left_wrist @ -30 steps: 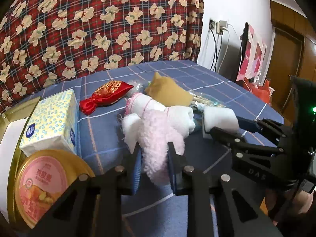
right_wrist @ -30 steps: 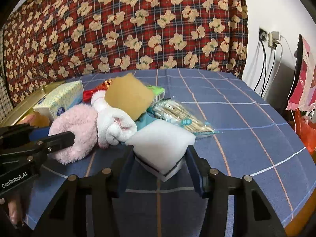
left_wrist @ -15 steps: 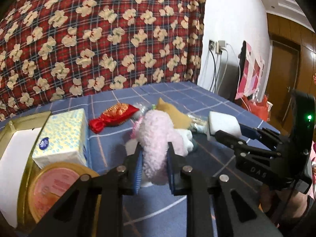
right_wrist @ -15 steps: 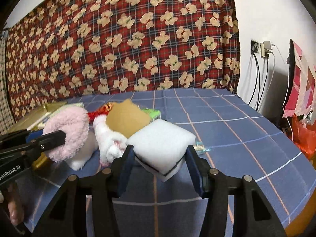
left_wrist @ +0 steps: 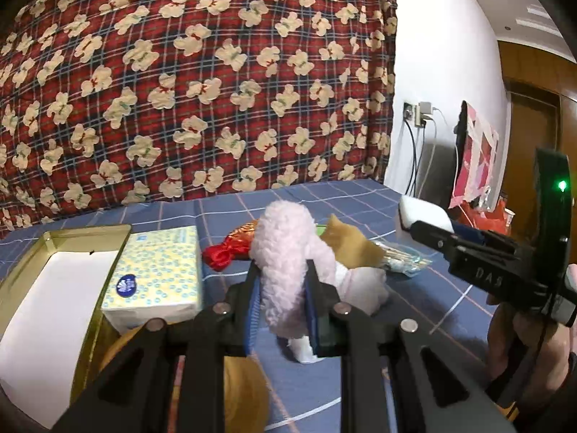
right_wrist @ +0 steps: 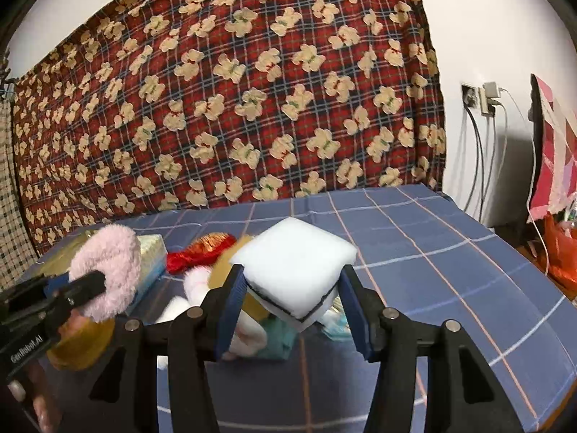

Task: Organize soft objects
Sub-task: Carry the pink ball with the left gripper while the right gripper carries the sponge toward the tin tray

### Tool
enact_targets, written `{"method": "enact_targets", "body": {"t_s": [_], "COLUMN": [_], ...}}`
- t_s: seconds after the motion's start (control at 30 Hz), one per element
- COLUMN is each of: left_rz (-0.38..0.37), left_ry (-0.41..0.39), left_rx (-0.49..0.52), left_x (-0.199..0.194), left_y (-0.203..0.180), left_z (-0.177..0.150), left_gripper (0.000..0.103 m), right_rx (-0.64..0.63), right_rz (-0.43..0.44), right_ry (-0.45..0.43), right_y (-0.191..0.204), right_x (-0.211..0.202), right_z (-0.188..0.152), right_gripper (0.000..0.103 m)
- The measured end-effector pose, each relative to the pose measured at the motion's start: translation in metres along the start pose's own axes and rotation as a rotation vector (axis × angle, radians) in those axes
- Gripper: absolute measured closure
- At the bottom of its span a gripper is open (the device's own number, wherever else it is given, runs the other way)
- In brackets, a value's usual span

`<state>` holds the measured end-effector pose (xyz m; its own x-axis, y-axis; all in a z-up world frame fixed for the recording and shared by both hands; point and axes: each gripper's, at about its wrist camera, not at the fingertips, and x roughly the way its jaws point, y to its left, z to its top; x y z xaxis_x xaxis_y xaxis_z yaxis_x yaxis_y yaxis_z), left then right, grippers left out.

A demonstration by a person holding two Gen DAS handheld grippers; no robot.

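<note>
- Left gripper (left_wrist: 281, 299): my fingers are pinched narrow on the pink fluffy towel (left_wrist: 288, 256), which bulges above and below the pads and hangs clear of the worktop (left_wrist: 450, 288).
- Right gripper (right_wrist: 292, 306): fingers set about half-way apart and clamped on the white sponge block (right_wrist: 294, 270), gripped corner-down, also off the surface.
- Step in hand, by my judgement: both soft items are picked up and in the carry phase; neither has been placed.
- Remaining pile: a white rolled towel (left_wrist: 360, 283), a tan sponge (left_wrist: 346, 245) and a red foil pouch (left_wrist: 230, 249) lie together mid-worktop, with a clear packet of sticks (left_wrist: 400, 258) just beside them.
- Likely destination: the gold tin tray (left_wrist: 83, 232) with a white lining at the left, next to the tissue pack (left_wrist: 158, 274). A round gold-rimmed lid (right_wrist: 83, 335) sits just in front of it.
- Next move calls for carrying the towel leftward over the tissue pack, lowering into the tray before I release; the sponge follows. The towel is floppy and may drag on the pack.
- Surface: blue cloth with a white and orange grid.
- Room: red plaid teddy-bear fabric (right_wrist: 234, 108) behind; white wall with socket and cables (right_wrist: 479, 108) to the right; wooden door (left_wrist: 533, 144) beyond.
</note>
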<state>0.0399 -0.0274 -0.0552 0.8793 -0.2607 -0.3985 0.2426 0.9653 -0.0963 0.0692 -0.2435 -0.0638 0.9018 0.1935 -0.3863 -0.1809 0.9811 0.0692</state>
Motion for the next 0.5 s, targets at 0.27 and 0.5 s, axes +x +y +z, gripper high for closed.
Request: {"method": "enact_targets", "body": {"t_s": [0.27, 0.5], "left_rz": [0.055, 0.108], "left_ry": [-0.021, -0.053], "left_rx": [-0.020, -0.026], "left_x": [-0.005, -0.013], "left_y": [0.017, 0.032], "left_z": [-0.005, -0.006], "left_gripper": [0.083, 0.084], "right_rx": [-0.028, -0.043], "right_rz": [0.019, 0.035], "right_ry": [-0.028, -0.047], "right_y": [0.025, 0.043], "right_x": [0.010, 0.016], "right_z": [0.005, 0.004], "right_gripper": [0.048, 0.048]}}
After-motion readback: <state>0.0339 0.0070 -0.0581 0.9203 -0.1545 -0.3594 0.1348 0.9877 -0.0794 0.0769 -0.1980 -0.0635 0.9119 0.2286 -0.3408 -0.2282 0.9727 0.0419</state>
